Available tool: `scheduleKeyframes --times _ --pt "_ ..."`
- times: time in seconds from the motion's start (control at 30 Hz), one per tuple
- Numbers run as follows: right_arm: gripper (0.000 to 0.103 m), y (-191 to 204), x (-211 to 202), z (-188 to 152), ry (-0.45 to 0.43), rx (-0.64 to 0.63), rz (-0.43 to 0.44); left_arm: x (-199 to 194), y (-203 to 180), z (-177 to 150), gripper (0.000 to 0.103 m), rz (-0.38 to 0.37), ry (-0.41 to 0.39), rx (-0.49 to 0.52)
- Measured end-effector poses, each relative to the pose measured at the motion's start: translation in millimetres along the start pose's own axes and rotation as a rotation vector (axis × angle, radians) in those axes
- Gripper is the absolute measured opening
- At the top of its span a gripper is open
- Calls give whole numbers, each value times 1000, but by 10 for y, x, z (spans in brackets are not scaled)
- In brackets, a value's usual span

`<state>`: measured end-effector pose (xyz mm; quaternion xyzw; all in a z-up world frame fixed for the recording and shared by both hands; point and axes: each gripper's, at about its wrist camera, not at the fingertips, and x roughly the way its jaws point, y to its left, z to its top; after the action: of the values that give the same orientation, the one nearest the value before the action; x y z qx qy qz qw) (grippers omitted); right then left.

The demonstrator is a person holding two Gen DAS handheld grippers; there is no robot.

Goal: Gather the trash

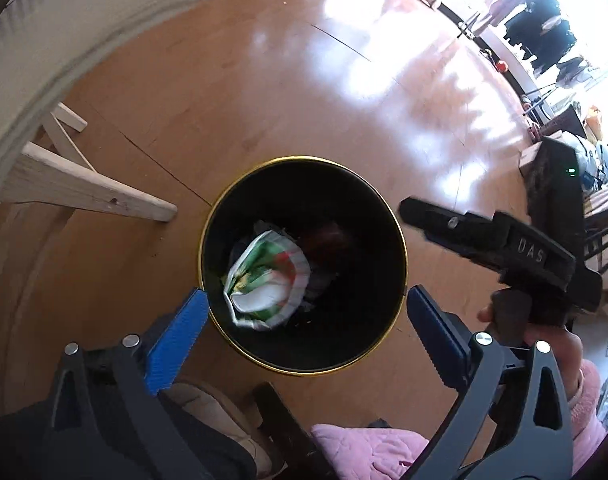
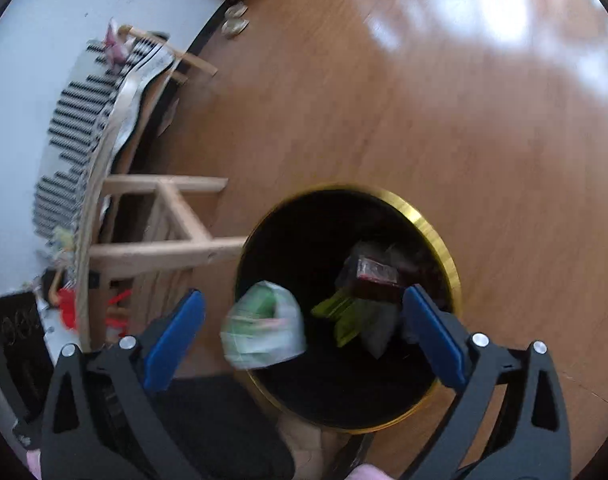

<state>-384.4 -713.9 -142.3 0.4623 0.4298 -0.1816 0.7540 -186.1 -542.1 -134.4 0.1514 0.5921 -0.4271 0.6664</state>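
My left gripper (image 1: 305, 312) and right gripper (image 2: 304, 320) both gape wide and empty directly above the bin (image 1: 399, 236); the crumpled wrapper (image 1: 264, 280) lies inside, below both.

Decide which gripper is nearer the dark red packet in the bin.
Right, probably. The right gripper hangs open with the dark red packet by its finger; the left gripper hovers over the crumpled wrapper, farther off.
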Motion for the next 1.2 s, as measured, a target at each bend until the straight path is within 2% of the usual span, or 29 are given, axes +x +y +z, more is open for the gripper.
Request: scheduleKeyframes --times 0.1,0.2,0.27,0.4,0.5,0.57,0.7,0.83,0.9,0.93,1.0,1.07,1.13,1.2 --pt "96 136 -202 -11 -116 -48 -93 -126 -41 9 96 21 -27 13" --pt "96 473 -390 -37 -236 -150 -198 -406 -91 78 96 26 -103 19" --pt "96 759 -458 -12 -284 -195 -225 -678 -54 113 96 32 -161 8" --pt "96 1432 -493 74 -323 -257 -179 -1327 213 122 96 19 -288 -41" --pt "96 2071 -422 81 -322 -313 -96 -1938 701 35 96 71 -420 -141" --pt "96 2621 -352 29 -329 -396 -54 -2260 1011 -93 96 109 -486 -202" --pt "96 3671 -167 -252 -342 -600 -1 -2887 1701 -464 96 277 -580 -322" --pt "96 4641 -94 -651 -401 -738 140 -3316 2395 -951 96 599 -631 -473" --pt "96 5014 -61 -831 -466 -769 182 -3425 2637 -1121 97 667 -653 -508" --pt "96 5173 -3 -895 -469 -779 183 -3451 2804 -1197 97 694 -654 -528" --pt "96 5647 394 -1021 -369 -875 203 -3472 3081 -1302 97 741 -652 -575" --pt "96 5894 752 -1142 -329 -943 124 -3460 3340 -1431 97 774 -675 -632" --pt "96 5968 1076 -1266 -313 -982 11 -3415 3553 -1507 97 749 -676 -691" --pt "96 5975 1333 -1308 -227 -1015 -23 -3451 3688 -1607 96 689 -680 -746"
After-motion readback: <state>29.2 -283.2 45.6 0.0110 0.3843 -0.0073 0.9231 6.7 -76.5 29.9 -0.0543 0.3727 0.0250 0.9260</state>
